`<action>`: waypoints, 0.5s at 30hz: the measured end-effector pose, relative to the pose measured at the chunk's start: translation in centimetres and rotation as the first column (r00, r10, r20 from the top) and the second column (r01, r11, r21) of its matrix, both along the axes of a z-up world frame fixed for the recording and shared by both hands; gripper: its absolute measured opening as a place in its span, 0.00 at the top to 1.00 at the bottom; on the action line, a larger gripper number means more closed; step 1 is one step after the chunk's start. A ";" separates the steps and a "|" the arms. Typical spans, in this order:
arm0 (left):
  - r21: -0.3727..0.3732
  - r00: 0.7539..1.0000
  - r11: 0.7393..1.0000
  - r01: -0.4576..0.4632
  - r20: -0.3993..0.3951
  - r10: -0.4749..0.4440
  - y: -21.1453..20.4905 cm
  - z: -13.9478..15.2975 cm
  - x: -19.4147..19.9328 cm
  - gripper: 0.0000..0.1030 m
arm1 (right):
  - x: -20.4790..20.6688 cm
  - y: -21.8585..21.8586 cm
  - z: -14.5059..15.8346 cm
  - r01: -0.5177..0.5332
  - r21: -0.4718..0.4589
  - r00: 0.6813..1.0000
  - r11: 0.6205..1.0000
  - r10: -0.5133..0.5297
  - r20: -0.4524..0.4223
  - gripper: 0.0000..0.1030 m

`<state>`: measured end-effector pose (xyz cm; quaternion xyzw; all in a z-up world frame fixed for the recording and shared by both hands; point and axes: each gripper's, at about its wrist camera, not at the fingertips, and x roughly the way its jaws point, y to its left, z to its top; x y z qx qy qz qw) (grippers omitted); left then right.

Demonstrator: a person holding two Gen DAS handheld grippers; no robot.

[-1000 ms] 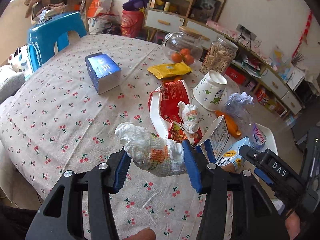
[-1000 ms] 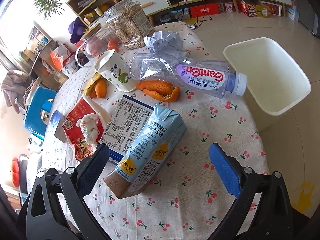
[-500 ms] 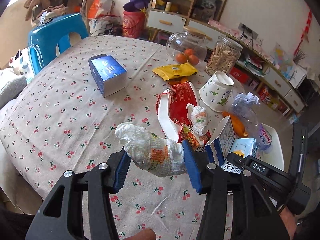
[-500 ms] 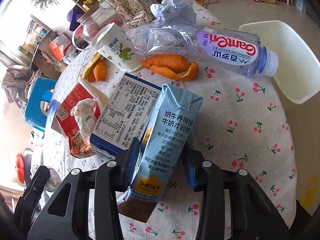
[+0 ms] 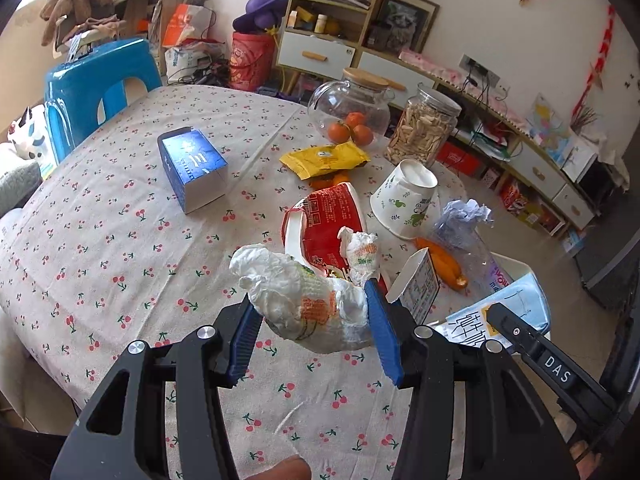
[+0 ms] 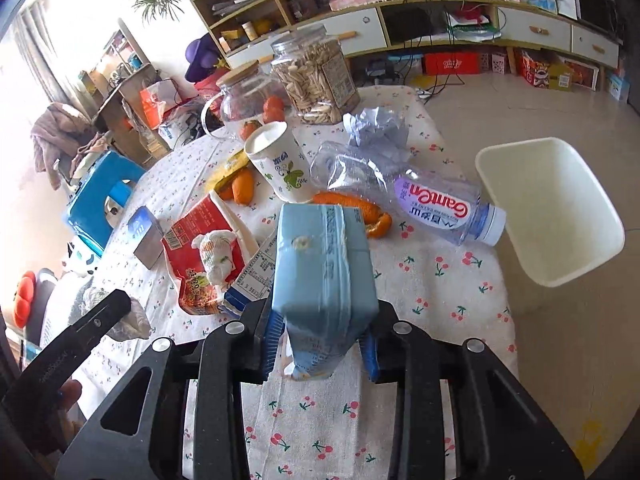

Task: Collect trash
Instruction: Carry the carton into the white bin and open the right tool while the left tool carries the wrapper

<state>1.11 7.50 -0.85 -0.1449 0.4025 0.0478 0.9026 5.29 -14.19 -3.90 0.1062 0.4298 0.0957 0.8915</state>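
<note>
Two loads are up at once above the table [image 6: 436,280]. Largest target: the white bin [image 6: 560,216] just off the table's edge, right of the bottle [image 6: 404,196]. Right gripper [image 6: 320,350] clamps the blue carton [image 6: 324,272]; swing it over the rim before letting go. Left gripper [image 5: 314,338] pinches a crumpled wrapper [image 5: 304,300]; bring it over the bin too, well inside, since light wads drift.
</note>
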 end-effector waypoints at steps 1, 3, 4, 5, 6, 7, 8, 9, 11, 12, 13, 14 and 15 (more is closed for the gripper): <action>-0.003 1.000 1.000 0.007 0.008 -0.007 -0.4 0.4 0.2 0.51 | 0.0 -0.4 0.8 0.003 -0.005 1.000 1.000 -0.002 0.027 0.71; -0.008 0.999 1.000 0.023 0.023 -0.023 -1.2 1.2 0.6 0.51 | -0.1 -1.2 2.2 0.009 0.003 0.998 1.000 -0.009 0.067 0.71; -0.009 0.999 1.000 0.029 0.031 -0.029 -1.6 1.6 0.7 0.51 | -0.2 -1.7 2.7 0.014 0.008 0.997 1.000 -0.015 0.080 0.71; -0.008 0.999 0.999 0.036 0.039 -0.035 -2.0 2.0 0.9 0.51 | -0.1 -2.3 3.2 0.020 0.012 0.996 1.000 -0.021 0.091 0.71; -0.009 0.998 0.999 0.041 0.046 -0.041 -2.4 2.4 1.1 0.51 | 0.1 -2.6 3.6 0.029 0.015 0.995 0.999 -0.030 0.100 0.71; -0.011 0.998 0.999 0.047 0.051 -0.046 -2.8 2.8 1.3 0.51 | 0.4 -3.2 4.0 0.038 0.015 0.994 0.999 -0.039 0.105 0.71; -0.012 0.997 0.999 0.053 0.054 -0.052 -3.2 3.1 1.5 0.51 | 0.4 -3.7 4.3 0.049 0.016 0.992 0.999 -0.051 0.113 0.71; -0.014 0.997 0.998 0.060 0.057 -0.059 -3.6 3.4 1.8 0.51 | 0.7 -4.5 4.7 0.063 0.016 0.991 0.998 -0.064 0.119 0.71; -0.019 0.995 0.997 0.071 0.065 -0.069 -4.5 4.0 2.4 0.51 | 1.3 -6.0 5.4 0.094 0.016 0.987 0.995 -0.095 0.132 0.71; -0.022 0.995 0.997 0.077 0.070 -0.075 -5.0 4.3 2.6 0.51 | 1.6 -6.9 5.8 0.111 0.017 0.984 0.994 -0.112 0.137 0.71; -0.024 0.994 0.996 0.082 0.073 -0.080 -5.5 4.5 2.9 0.51 | 1.9 -7.8 6.0 0.129 0.016 0.981 0.992 -0.130 0.141 0.71; -0.026 0.993 0.996 0.089 0.075 -0.086 -6.0 4.7 3.2 0.51 | 2.2 -8.8 6.2 0.152 0.012 0.978 0.988 -0.152 0.145 0.71; -0.029 0.993 0.995 0.095 0.074 -0.092 -6.5 4.8 3.5 0.51 | 2.6 -9.7 6.2 0.177 0.007 0.973 0.984 -0.176 0.150 0.71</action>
